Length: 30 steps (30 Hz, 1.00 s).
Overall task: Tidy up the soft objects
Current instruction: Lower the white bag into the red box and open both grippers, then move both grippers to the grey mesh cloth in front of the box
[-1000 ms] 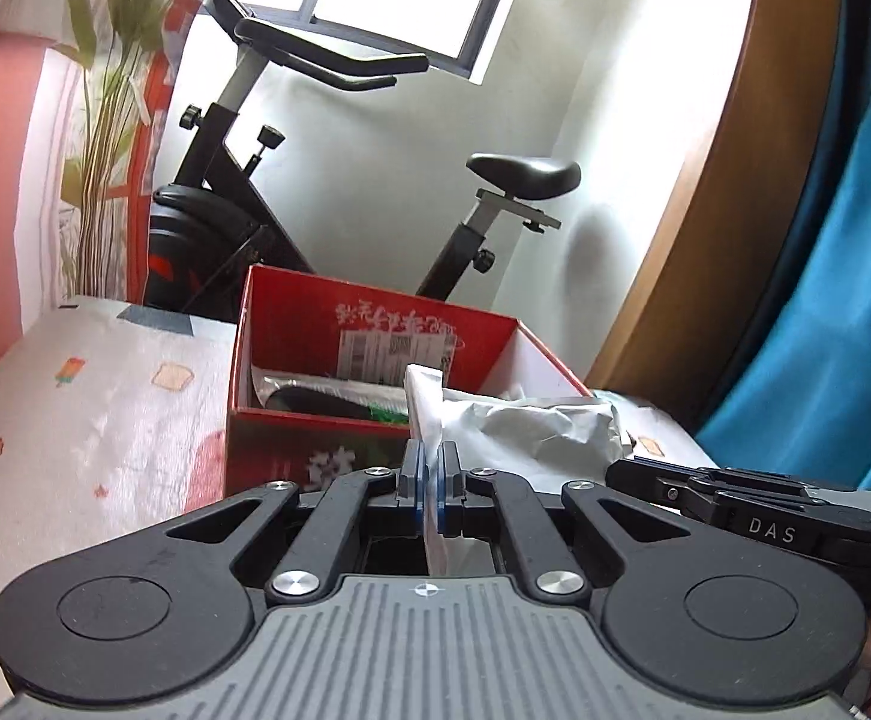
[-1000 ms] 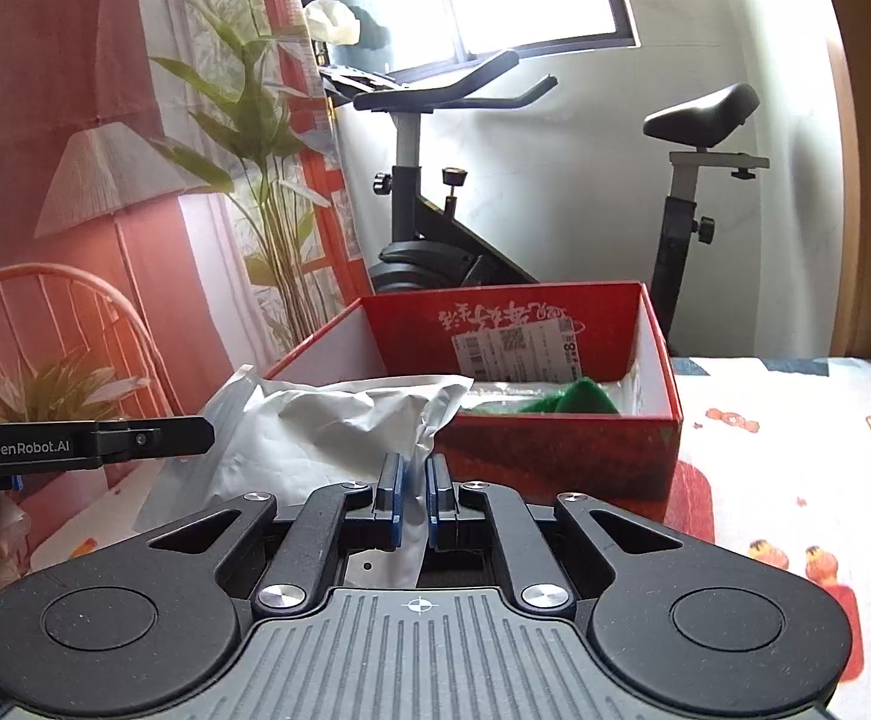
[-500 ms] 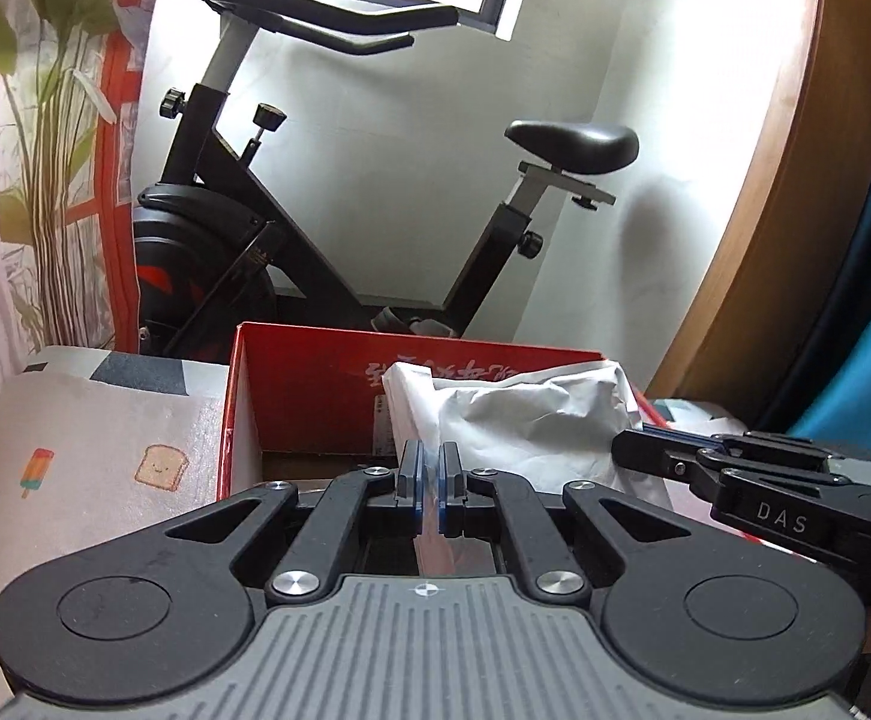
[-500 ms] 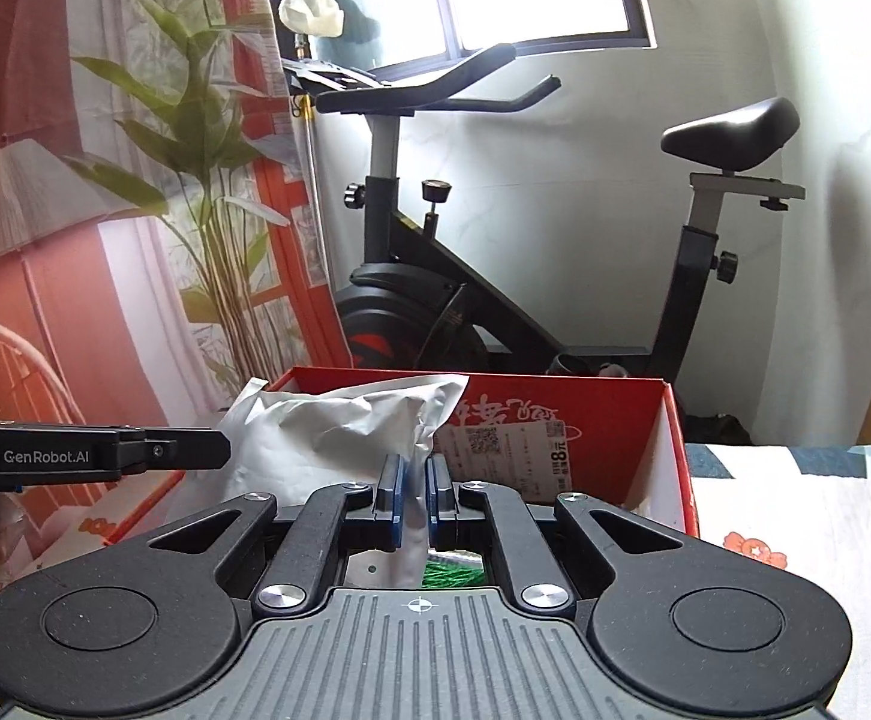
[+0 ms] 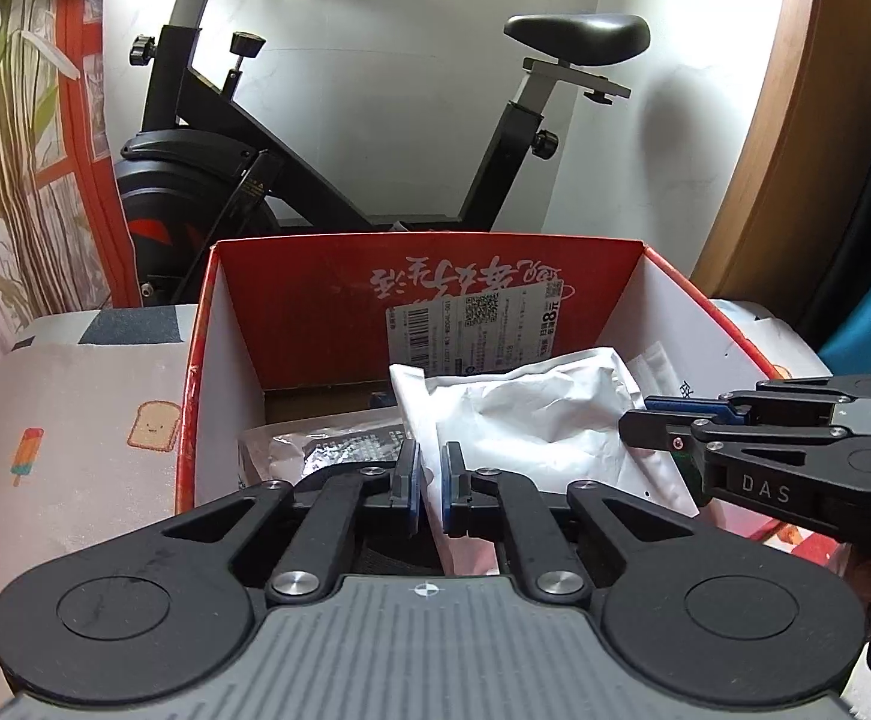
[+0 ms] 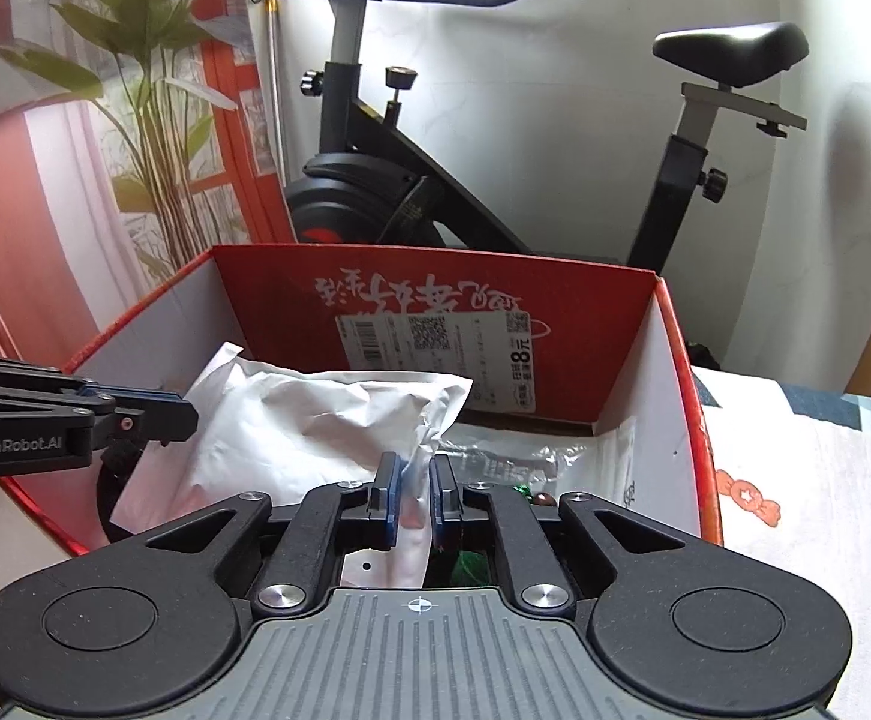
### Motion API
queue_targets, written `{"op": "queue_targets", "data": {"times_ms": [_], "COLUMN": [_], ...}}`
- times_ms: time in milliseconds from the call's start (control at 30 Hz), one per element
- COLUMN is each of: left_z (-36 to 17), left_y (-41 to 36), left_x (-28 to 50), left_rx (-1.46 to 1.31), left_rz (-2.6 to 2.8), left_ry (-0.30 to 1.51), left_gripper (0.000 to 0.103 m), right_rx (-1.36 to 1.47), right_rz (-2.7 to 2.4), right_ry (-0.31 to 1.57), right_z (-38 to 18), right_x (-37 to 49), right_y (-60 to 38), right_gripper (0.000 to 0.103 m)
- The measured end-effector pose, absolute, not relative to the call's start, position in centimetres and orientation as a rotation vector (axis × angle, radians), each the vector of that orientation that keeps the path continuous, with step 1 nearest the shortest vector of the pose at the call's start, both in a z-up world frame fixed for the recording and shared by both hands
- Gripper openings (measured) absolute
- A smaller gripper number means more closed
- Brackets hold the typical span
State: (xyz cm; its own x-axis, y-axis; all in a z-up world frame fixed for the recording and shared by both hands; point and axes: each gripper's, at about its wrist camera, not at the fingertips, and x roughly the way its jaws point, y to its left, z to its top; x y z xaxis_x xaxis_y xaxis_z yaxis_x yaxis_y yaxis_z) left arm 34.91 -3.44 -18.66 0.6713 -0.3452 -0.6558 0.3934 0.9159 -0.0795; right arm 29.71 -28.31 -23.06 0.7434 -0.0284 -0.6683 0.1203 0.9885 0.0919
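Note:
A white padded bag (image 5: 531, 414) (image 6: 315, 426) lies tilted inside the open red cardboard box (image 5: 195, 360) (image 6: 675, 360), on top of other packets. My left gripper (image 5: 431, 468) holds the bag's near left corner, its jaws opening and the pads still touching the bag. My right gripper (image 6: 414, 480) is at the bag's near right corner; its jaws are opening too, with the bag's edge loose in the gap. Each gripper also shows in the other's view: the right gripper (image 5: 645, 414) and the left gripper (image 6: 135, 414).
A clear packet (image 5: 327, 450) with dark contents and something green (image 6: 471, 564) lie in the box under the bag. The box stands on a patterned bed sheet (image 5: 75, 450). An exercise bike (image 5: 315, 180) and a plant (image 6: 153, 120) stand behind it.
Both grippers carried the white bag forward and down into the red box. The gaps between both pairs of pads have widened slightly.

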Motion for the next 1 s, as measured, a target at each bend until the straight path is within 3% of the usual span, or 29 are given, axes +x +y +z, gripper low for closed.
{"op": "queue_targets", "data": {"times_ms": [67,100,133,200,233,267,300,367,467,733,1000], "left_z": [-18.3,-18.1,-17.7,-16.7,-16.1,-15.6,-15.1,-14.4,-13.8,-14.1,-16.6], "left_y": [-3.4,-3.2,-3.1,-2.7,-2.4,-2.3,-2.1,-2.0,-2.1,-0.3,2.0], "left_x": [34.3,34.0,33.7,32.7,32.1,31.5,30.9,29.7,28.3,24.5,20.7], "left_rx": [0.091,0.092,0.089,0.079,0.074,0.071,0.073,0.087,0.122,0.107,0.035], "left_rz": [-0.420,-0.419,-0.417,-0.415,-0.417,-0.417,-0.411,-0.406,-0.397,-0.362,-0.316], "left_ry": [0.708,0.701,0.684,0.631,0.601,0.575,0.551,0.517,0.492,0.468,0.467], "left_gripper": [0.015,0.029,0.051,0.074,0.088,0.095,0.103,0.103,0.103,0.103,0.103], "right_rx": [0.139,0.141,0.136,0.120,0.115,0.114,0.114,0.102,0.082,0.079,0.124], "right_rz": [-0.086,-0.084,-0.087,-0.094,-0.092,-0.089,-0.089,-0.090,-0.090,-0.085,-0.124], "right_ry": [0.725,0.715,0.706,0.694,0.684,0.667,0.641,0.595,0.538,0.456,0.433], "right_z": [-23.0,-22.8,-22.6,-22.0,-21.6,-21.2,-20.6,-19.7,-18.5,-16.6,-18.2], "right_x": [29.4,29.2,29.0,28.6,28.3,27.9,27.4,26.4,25.0,20.6,16.0], "right_y": [-28.3,-28.2,-28.1,-27.8,-27.7,-27.6,-27.6,-27.4,-27.1,-27.1,-27.7], "right_gripper": [0.015,0.017,0.021,0.030,0.040,0.055,0.063,0.084,0.103,0.103,0.103]}}
